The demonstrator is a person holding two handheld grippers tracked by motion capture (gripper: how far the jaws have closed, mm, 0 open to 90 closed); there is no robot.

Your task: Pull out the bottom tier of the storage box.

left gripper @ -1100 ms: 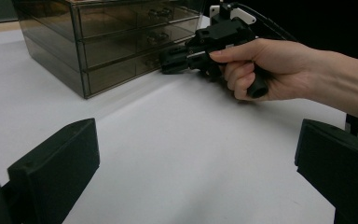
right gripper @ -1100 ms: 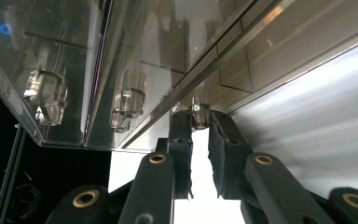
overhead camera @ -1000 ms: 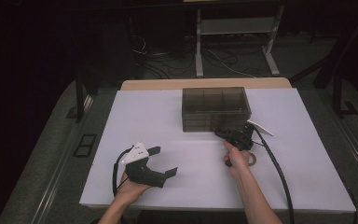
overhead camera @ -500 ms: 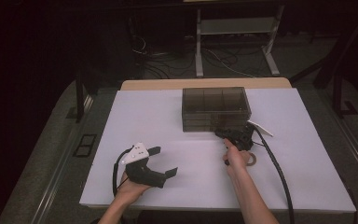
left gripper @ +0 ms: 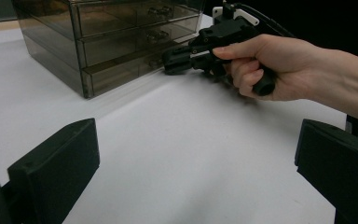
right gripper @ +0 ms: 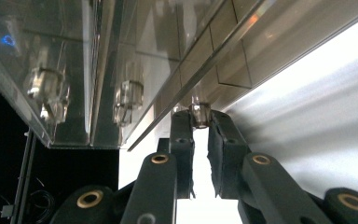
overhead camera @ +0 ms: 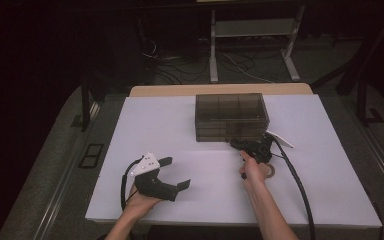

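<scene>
High view, left to right: the left gripper (overhead camera: 172, 172) rests in the person's left hand (overhead camera: 139, 204) on the white table (overhead camera: 145, 120), its jaws spread wide with nothing between them. Right of it, the right gripper (overhead camera: 236, 144) meets the front of the smoky drawer box (overhead camera: 230, 116); its jaws are pinched on the bottom drawer's clear knob (right gripper: 199, 113), low on that front.
</scene>
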